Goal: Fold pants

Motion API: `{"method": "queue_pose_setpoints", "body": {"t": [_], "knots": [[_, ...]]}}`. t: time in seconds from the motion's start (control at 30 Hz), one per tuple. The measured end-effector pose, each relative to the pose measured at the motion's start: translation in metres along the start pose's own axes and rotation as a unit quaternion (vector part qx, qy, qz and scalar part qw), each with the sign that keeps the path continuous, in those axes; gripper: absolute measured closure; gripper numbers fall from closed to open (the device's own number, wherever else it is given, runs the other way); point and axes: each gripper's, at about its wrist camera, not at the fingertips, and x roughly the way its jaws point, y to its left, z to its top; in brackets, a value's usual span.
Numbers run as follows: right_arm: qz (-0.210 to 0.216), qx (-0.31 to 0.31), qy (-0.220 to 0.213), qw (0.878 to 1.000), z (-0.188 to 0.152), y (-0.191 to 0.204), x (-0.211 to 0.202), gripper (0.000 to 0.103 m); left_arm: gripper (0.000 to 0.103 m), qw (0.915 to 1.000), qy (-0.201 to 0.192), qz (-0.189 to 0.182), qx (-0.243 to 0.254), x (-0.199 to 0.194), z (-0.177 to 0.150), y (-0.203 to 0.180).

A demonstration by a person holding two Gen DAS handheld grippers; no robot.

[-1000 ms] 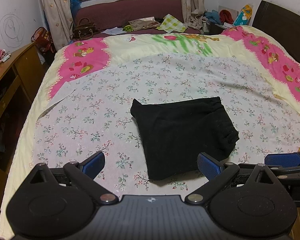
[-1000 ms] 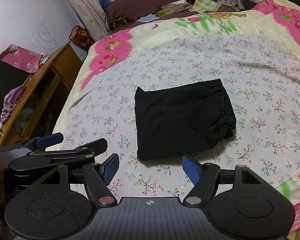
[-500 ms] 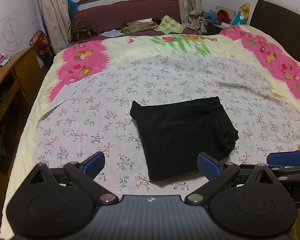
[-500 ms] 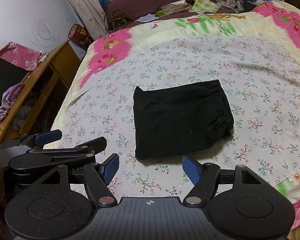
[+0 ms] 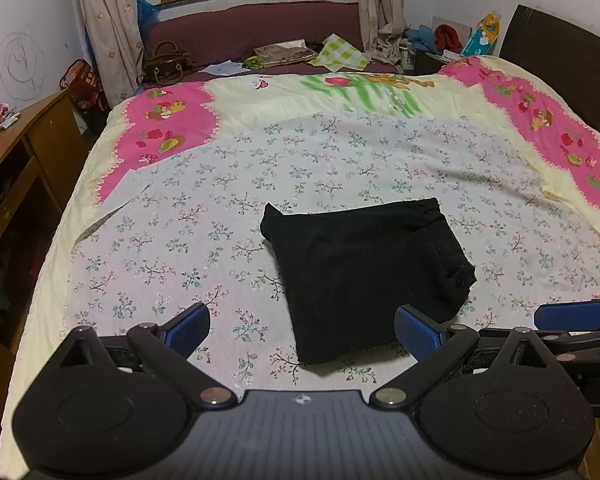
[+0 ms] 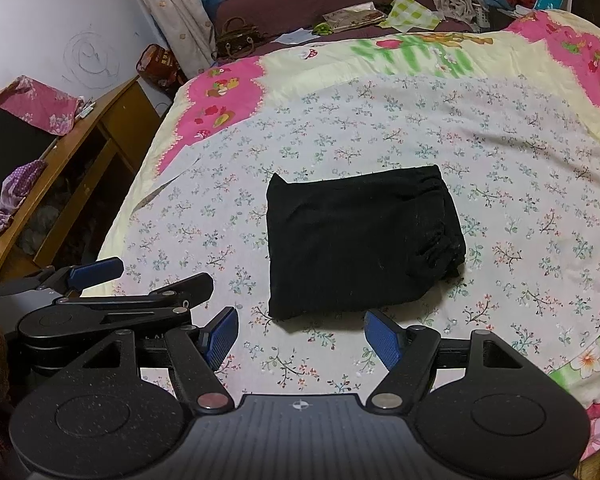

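Observation:
The black pants (image 5: 364,272) lie folded into a compact rectangle on the floral sheet (image 5: 204,240) in the middle of the bed; they also show in the right wrist view (image 6: 360,240). My left gripper (image 5: 302,330) is open and empty, held back above the near edge of the bed, just short of the pants. My right gripper (image 6: 302,338) is open and empty, also just short of the pants' near edge. The left gripper shows at the lower left of the right wrist view (image 6: 96,272).
A pink and yellow quilt (image 5: 168,128) lies under the floral sheet. A wooden cabinet (image 5: 16,160) stands left of the bed. A dark headboard (image 5: 560,68) is at the right. A handbag (image 5: 166,64) and clutter sit on the ledge under the window.
Both grippers have drawn back slightly and tilted up from the pants. The pants have not moved. Both grippers stay open.

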Motion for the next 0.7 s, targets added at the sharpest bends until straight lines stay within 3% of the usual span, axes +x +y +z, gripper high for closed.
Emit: {"method": "queue_pose_setpoints", "body": {"t": [0.7], "knots": [[-0.004,-0.011,0.0,1.0,0.0016,0.0074,-0.0001,0.046,0.0,1.0,-0.006,0.002,-0.005,-0.0047,-0.0018,0.0048]]}}
